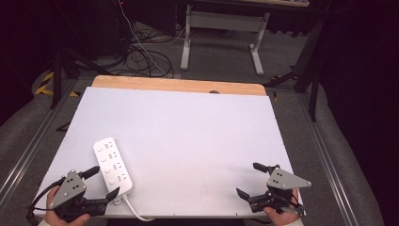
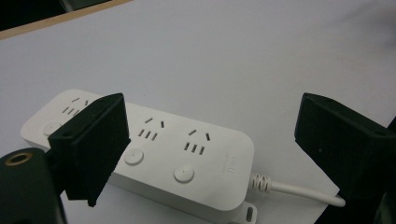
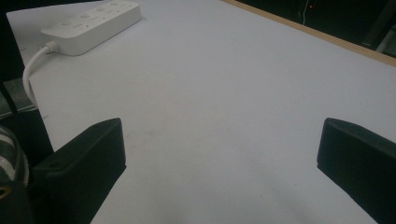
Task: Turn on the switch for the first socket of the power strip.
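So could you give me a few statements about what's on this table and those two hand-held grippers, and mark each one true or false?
1. A white power strip lies on the table, nearer the left gripper. True.
2. The right gripper is clamped on the strip. False: it is open over bare table, apart from the strip.
3. A plug sits in one of the strip's sockets. False: the sockets in view are all free.
4. The left gripper is open. True.
5. The strip's cable runs off the table's near edge. True.

2 black grippers (image 1: 104, 181) (image 1: 250, 180), grey 3-cornered screw-dotted top plates (image 1: 68, 186)
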Tool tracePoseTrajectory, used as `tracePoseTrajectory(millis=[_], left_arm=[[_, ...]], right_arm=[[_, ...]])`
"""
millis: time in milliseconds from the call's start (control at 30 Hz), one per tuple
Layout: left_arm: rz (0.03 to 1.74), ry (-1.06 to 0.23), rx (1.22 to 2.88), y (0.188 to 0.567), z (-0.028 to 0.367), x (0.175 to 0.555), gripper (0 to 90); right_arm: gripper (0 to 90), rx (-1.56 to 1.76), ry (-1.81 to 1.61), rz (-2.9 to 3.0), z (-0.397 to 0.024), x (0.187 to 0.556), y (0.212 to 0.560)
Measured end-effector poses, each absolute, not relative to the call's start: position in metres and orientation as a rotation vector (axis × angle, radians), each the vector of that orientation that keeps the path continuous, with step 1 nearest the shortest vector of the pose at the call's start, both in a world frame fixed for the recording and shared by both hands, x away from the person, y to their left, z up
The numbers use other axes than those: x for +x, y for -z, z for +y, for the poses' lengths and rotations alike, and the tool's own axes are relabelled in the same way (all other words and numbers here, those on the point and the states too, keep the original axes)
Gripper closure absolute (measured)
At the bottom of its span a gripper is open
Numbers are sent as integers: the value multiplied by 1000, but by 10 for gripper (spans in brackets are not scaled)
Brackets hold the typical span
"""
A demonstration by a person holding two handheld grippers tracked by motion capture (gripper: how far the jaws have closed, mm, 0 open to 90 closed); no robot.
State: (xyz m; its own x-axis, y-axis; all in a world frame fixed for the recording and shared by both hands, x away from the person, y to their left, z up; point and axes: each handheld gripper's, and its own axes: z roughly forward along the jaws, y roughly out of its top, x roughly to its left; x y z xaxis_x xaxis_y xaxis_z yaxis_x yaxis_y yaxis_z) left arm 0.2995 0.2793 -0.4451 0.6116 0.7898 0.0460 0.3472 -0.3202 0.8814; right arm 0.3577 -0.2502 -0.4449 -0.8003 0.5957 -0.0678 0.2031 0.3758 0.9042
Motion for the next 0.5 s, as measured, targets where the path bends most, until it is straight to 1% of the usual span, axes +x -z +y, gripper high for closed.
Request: tracePoseTrajectory(millis=[500], left_arm=[[909, -627, 1911, 442, 279, 298, 121]], right_arm=[[18, 687, -1398, 2273, -249, 358, 446]])
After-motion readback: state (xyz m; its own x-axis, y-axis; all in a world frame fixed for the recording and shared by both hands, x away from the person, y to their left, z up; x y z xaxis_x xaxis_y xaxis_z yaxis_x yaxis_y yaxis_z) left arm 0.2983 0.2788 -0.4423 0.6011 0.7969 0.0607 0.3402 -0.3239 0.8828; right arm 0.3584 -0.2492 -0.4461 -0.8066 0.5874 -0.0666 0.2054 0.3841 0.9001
